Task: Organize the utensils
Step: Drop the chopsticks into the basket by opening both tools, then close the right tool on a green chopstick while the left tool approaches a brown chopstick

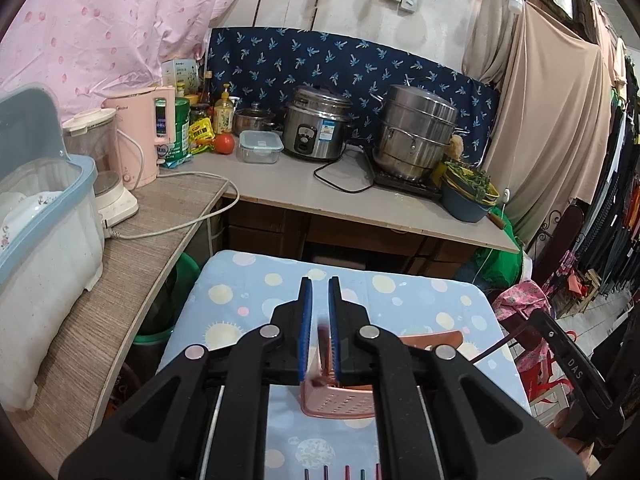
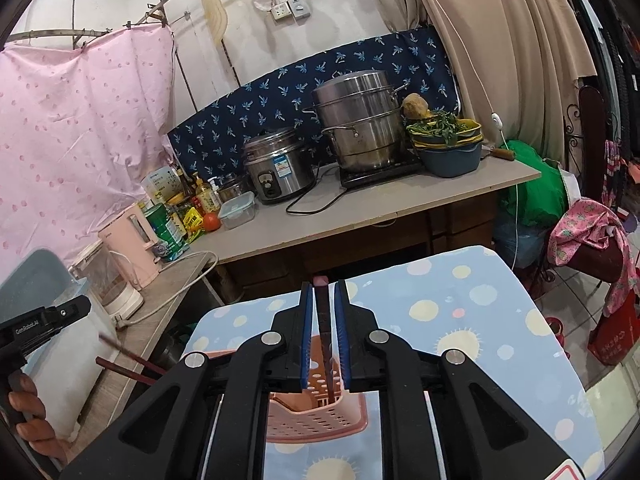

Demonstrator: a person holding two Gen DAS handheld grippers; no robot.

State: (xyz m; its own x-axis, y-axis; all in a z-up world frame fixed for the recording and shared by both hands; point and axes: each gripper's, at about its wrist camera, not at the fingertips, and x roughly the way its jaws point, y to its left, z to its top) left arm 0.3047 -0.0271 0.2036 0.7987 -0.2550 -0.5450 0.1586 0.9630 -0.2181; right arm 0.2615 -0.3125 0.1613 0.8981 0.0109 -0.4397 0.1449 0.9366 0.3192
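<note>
A pink perforated basket [image 1: 340,402] [image 2: 316,420] lies on the blue spotted table [image 1: 248,300] [image 2: 460,300]. In my left gripper [image 1: 320,284] a blurred dark-red chopstick [image 1: 323,334] hangs between the blue pads, with a gap on its left side and its lower end at the basket. My right gripper [image 2: 323,286] has another dark-red chopstick [image 2: 323,320] standing between its pads. Slim gaps show on both sides of it, and its tip is down in the basket. Several coloured chopstick ends [image 1: 347,474] peek in at the bottom edge.
A counter behind the table carries a rice cooker [image 1: 316,128], a steel steamer pot [image 1: 416,136], a pink kettle [image 1: 140,140] and bottles. A dish rack [image 1: 40,220] stands on the left shelf. A person's hand [image 2: 24,412] holds the left gripper's handle.
</note>
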